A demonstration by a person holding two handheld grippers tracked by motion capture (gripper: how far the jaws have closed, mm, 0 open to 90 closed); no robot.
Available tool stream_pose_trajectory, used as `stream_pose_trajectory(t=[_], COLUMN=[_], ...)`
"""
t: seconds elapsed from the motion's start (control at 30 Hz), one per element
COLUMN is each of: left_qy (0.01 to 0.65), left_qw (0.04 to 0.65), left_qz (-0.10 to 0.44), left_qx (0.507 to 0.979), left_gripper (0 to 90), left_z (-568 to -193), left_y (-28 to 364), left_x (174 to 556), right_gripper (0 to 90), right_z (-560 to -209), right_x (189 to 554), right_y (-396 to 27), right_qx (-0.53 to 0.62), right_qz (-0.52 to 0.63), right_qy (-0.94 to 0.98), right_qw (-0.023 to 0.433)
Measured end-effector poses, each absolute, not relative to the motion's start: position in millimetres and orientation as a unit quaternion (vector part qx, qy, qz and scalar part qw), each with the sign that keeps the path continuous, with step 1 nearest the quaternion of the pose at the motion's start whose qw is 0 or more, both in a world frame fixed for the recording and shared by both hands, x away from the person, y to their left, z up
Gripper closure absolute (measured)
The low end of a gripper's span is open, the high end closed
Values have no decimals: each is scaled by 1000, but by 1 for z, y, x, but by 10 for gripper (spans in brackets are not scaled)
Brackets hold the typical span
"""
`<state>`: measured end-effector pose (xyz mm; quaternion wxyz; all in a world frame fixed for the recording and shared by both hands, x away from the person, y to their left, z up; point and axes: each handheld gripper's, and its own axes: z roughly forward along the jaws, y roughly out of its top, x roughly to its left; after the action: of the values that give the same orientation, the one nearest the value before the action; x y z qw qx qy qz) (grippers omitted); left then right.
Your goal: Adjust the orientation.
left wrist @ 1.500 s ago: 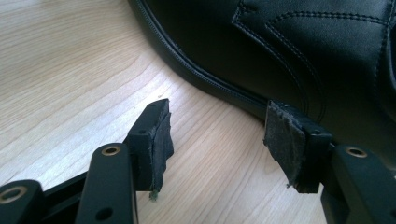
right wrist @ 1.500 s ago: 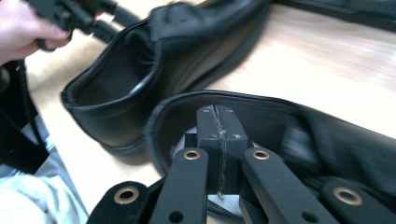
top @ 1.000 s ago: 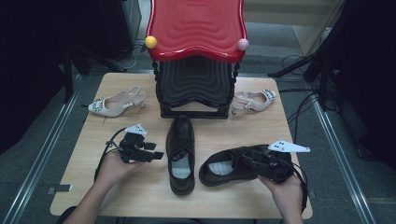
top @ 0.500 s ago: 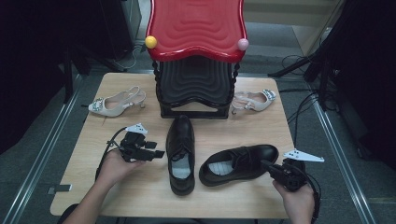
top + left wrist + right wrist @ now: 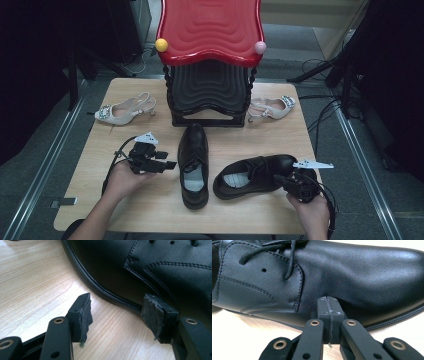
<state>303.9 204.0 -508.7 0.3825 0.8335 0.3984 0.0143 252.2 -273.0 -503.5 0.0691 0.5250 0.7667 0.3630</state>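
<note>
The right tongs [image 5: 329,312] are pressed together with nothing between them, their tips just at the side of the lying black shoe [image 5: 255,175] on the desk [image 5: 100,200]. The left tongs [image 5: 116,315] stand spread, the upright black shoe [image 5: 194,165] just ahead of them.

Two black lace-up leather dress shoes: one [image 5: 193,165] upright, toe pointing away, just beside the open left gripper [image 5: 167,164]; the other [image 5: 252,176] lying crosswise, toe by the closed right gripper [image 5: 286,182]
</note>
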Motion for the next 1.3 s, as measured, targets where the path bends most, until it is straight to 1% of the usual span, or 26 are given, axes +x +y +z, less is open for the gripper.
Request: stream_pose_trajectory(t=[0.2, 0.73, 1.3], left_qy=[400, 414, 420], left_qw=[384, 382, 383], left_qz=[17, 22, 26], left_qx=[832, 826, 822], left_gripper=[407, 406, 406], left_z=[-509, -511, -513], left_y=[206, 217, 222], left_x=[301, 290, 282], right_gripper=[900, 900, 900], right_z=[-503, -504, -504], right_x=[257, 286, 319], right_y=[-271, -262, -235], right_qx=[522, 507, 489], right_qz=[364, 372, 369], right_qy=[768, 774, 787], right_qw=[71, 68, 71])
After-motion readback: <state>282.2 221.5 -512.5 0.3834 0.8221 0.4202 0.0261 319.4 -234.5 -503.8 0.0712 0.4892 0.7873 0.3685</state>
